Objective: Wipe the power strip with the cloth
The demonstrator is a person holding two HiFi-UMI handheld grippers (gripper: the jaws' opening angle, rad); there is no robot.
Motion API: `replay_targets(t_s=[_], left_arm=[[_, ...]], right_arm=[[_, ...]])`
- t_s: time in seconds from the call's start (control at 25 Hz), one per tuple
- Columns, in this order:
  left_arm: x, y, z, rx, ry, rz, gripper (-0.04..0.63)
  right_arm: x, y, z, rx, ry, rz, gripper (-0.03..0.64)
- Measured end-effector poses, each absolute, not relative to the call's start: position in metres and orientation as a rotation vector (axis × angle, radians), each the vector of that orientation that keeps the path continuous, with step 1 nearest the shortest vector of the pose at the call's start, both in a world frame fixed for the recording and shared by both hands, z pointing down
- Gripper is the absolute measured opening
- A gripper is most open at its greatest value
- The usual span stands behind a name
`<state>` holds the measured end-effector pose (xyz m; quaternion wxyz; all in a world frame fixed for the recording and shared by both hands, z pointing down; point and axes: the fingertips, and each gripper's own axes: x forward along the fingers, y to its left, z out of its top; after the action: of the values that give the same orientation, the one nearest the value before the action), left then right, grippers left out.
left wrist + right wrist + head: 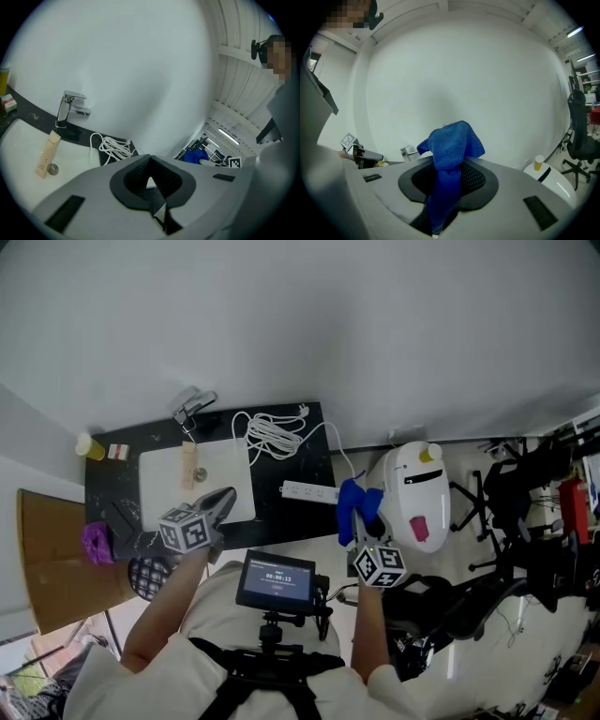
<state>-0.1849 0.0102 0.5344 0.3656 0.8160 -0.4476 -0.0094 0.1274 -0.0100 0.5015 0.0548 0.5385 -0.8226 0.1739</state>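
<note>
Cloth gripped, power strip close by
Right tool [362, 517] pinches the blue cloth [354, 502] just right of the white power strip [309, 490] at the table [315, 463] edge; left tool [218, 503], pressed together and empty, sits left of the power strip.

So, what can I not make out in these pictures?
- Power strip: too small in the head view to show dirt.
- Cloth: lower end hidden between the jaws, right gripper view.
- Tube in the sink: print too small, left gripper view.
</note>
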Motion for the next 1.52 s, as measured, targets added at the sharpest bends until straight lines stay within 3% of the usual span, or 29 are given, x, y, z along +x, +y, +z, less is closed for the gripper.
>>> replay_targets(t_s=[0.8, 1.52], left_arm=[[-0.05, 0.182, 0.492, 2.172, -1.239, 0.001, 0.009], [-0.023, 0.316, 0.524, 2.131, -1.264, 0.068, 0.009]], right_arm=[[0.242, 0.173, 0.422, 1.496, -2.755, 0.46, 0.098], [0.257, 0.296, 0.443, 1.408, -2.806, 0.426, 0.095]])
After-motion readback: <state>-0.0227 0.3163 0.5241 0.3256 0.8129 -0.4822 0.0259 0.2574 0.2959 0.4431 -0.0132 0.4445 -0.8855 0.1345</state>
